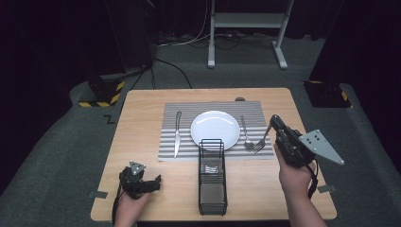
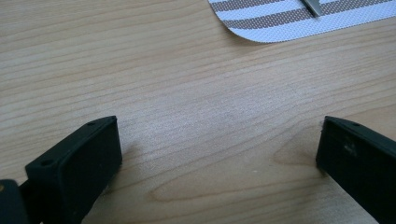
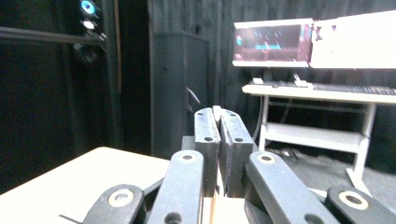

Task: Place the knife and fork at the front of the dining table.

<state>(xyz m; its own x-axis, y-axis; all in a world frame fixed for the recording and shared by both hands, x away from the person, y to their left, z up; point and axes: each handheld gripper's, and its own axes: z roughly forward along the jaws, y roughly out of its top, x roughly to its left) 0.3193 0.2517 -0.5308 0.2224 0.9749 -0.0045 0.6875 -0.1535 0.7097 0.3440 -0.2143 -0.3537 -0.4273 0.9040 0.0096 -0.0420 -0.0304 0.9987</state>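
From the high view we see the whole setting: a wooden table (image 1: pixel 142 142) with a striped placemat (image 1: pixel 213 109) on it, a white plate (image 1: pixel 215 129) at the mat's middle, a knife (image 1: pixel 177 135) lying to the plate's left, and a spoon (image 1: pixel 245 132) to its right. A black wire basket (image 1: pixel 212 177) stands upright at the near edge of the mat, just in front of the plate.

At the right side of the mat we see the right gripper (image 1: pixel 274 122) raised and pointing away from the person, with a fork (image 1: pixel 262 139) hanging from its tip, tines down over the mat's near right corner, just beside the spoon. The right gripper view adds what the high view cannot: its two jaws stand pressed nearly together with a thin pale strip caught between them, which we take for the fork's handle; beyond them we see a dark room, a white stand (image 3: pixel 317 133) and a lit screen (image 3: pixel 273 44).

The left gripper (image 1: pixel 153 182) rests low near the table's near left corner, well apart from the cutlery. In the left gripper view its jaws are spread wide over bare wood, with nothing between them, and a corner of the mat with the knife's tip (image 2: pixel 314 6) shows at the top.
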